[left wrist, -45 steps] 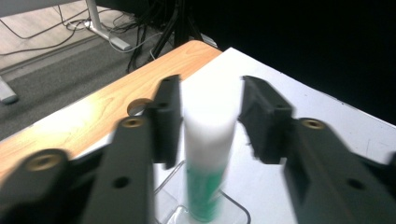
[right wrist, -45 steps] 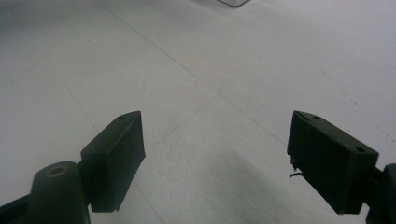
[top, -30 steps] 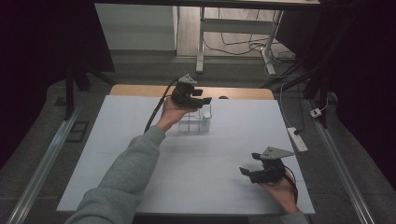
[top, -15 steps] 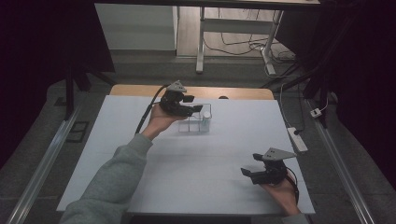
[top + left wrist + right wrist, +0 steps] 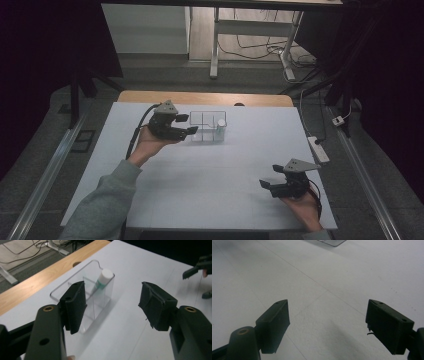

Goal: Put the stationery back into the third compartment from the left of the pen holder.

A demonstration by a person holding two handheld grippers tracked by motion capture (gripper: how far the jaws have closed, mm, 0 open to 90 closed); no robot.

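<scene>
- Left gripper [image 5: 182,125]: upper left of centre in the high view, jaws apart with nothing between them. Against the two earlier pictures, your hand has drawn leftward off the organizer; a second ago it sat right over the box. The jaws have just been opening a little further, and they are empty.
- Clear acrylic organizer [image 5: 207,125]: a see-through box with dividers, upper centre of the high view, standing on the white table [image 5: 210,180]. It sits just right of your left gripper and apart from it. In the left gripper view it lies at centre left [image 5: 75,290], partly behind the left jaw.
- White-capped tube [image 5: 102,280]: stands tilted in the end compartment, at the right end of the box in the high view [image 5: 220,126]. Its cap rises above the rim and a green band shows beneath the cap. No jaw touches it.
- Right gripper [image 5: 280,186]: lower right of the high view, jaws spread and empty, low over bare table. It stands where it stood in the earlier pictures, well apart from the organizer. Its own view [image 5: 325,325] has only a corner of the organizer at the top edge.
- Reading: the withdrawal with empty, widening jaws suggests you have let the tube go into its compartment. The placing looks done; your left hand seems free for whatever comes next.
</scene>
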